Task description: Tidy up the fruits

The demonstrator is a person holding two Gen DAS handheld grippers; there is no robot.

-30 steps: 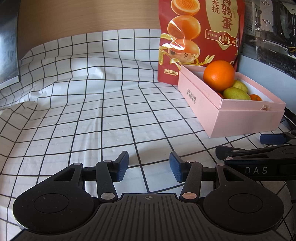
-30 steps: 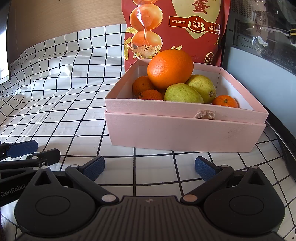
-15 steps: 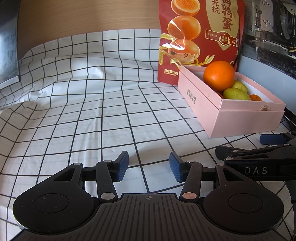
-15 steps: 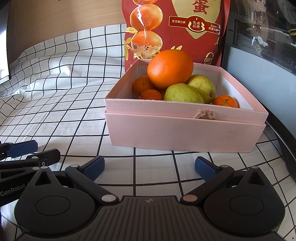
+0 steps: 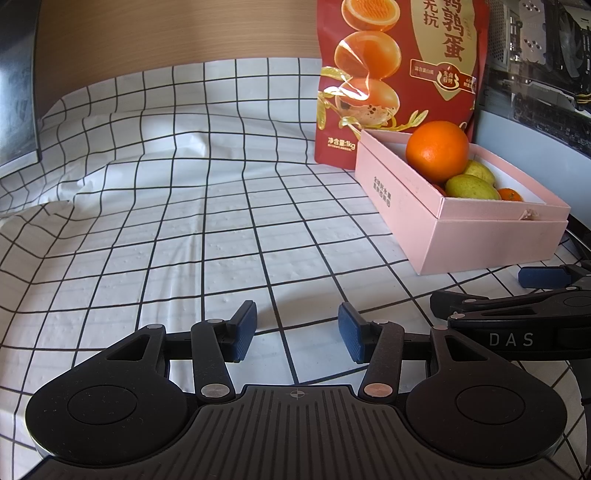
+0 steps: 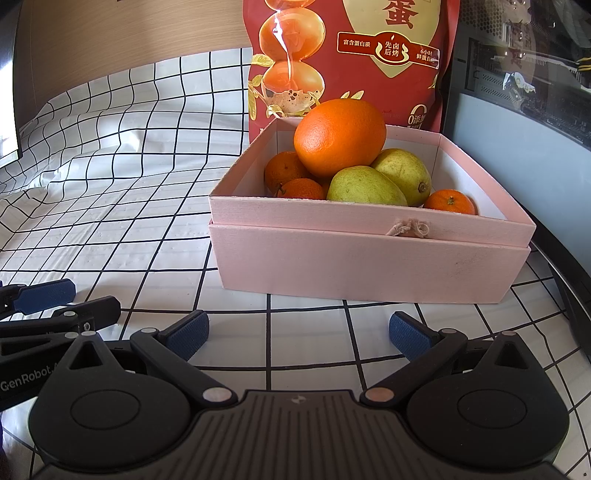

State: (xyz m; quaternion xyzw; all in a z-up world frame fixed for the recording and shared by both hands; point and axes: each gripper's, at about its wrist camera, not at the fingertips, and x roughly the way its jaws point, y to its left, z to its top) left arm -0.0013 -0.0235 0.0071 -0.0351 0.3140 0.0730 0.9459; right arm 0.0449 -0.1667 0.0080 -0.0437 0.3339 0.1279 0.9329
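A pink box (image 6: 369,258) stands on the checked cloth (image 5: 184,229), straight ahead in the right wrist view and at the right (image 5: 461,236) in the left wrist view. Inside it a large orange (image 6: 340,137) rests on top of two green pears (image 6: 364,186) and several small mandarins (image 6: 448,201). My right gripper (image 6: 299,332) stands open just in front of the box, nothing between its fingers. My left gripper (image 5: 297,330) is open too, low over bare cloth to the left of the box. Each gripper shows at the edge of the other's view.
A tall red snack bag (image 5: 399,74) stands right behind the box. Dark equipment and a grey panel (image 6: 517,122) close off the right side. A wooden wall (image 5: 166,33) runs along the back, with a dark screen edge (image 5: 16,85) at far left.
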